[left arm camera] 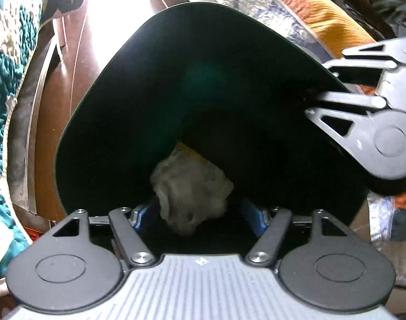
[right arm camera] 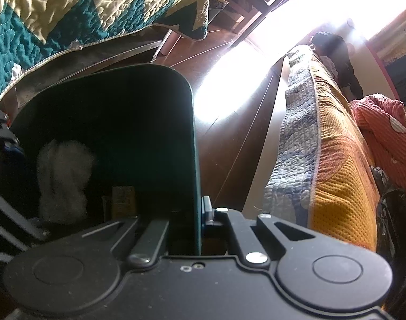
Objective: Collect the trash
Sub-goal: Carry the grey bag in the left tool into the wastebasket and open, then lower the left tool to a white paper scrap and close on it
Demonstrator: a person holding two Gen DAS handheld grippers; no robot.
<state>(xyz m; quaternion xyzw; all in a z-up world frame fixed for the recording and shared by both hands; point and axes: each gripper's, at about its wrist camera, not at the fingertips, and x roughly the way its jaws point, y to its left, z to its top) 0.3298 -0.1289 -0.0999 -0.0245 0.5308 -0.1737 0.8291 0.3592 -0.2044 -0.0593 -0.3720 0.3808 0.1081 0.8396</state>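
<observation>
A dark green bin [left arm camera: 96, 93] fills the left wrist view, and I look down into it. My left gripper [left arm camera: 197, 213] hangs over its mouth, open, blue pads apart. A crumpled grey-white paper wad [left arm camera: 189, 186] sits between and just beyond the pads, with neither pad pressing on it. A yellow packet [left arm camera: 192, 152] lies deeper inside. My right gripper [left arm camera: 316, 89] is shut on the bin's rim at the right. In the right wrist view the bin's wall [right arm camera: 195, 160] runs between the right gripper's [right arm camera: 200, 213] fingers, with the wad [right arm camera: 61, 176] and yellow packet [right arm camera: 123, 197] inside.
A teal and cream quilt [right arm camera: 69, 13] hangs over a metal bed frame [left arm camera: 29, 106] on the left. An orange and blue quilt [right arm camera: 336, 173] drapes a bed on the right. Dark wood floor [right arm camera: 229, 146] runs between them, with strong glare at the far end.
</observation>
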